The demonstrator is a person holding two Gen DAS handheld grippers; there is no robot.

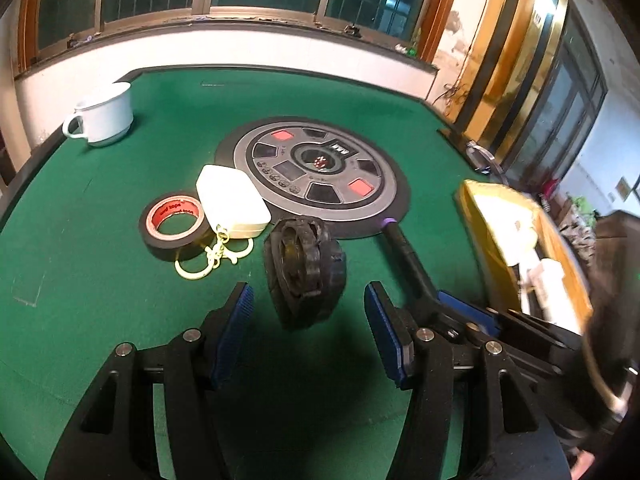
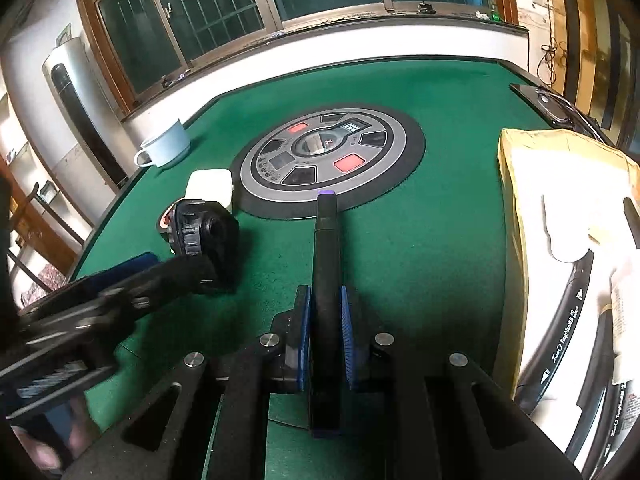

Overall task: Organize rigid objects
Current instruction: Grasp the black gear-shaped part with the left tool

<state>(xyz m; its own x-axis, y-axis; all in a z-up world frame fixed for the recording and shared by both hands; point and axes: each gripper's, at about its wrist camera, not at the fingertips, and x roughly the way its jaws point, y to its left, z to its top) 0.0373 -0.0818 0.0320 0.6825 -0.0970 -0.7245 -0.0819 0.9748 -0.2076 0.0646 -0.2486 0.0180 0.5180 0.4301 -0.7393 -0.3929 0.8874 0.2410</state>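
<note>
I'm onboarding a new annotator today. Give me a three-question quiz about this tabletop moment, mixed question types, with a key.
1. True or false: the right gripper is shut on the black stick.
2. Which object lies between the left gripper's open jaws? A) white mug B) black wheel C) tape roll
3. Fill in: the white case touches the ____ roll.

Key: 1 true. 2 B, the black wheel. 3 tape; the tape roll sits beside the case.

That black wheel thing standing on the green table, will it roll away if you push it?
Probably. The black wheel stands on its edge between the open left gripper fingers, so a nudge could roll or topple it. Its knobby rim and the felt table might slow it. It looks stiff.
</note>
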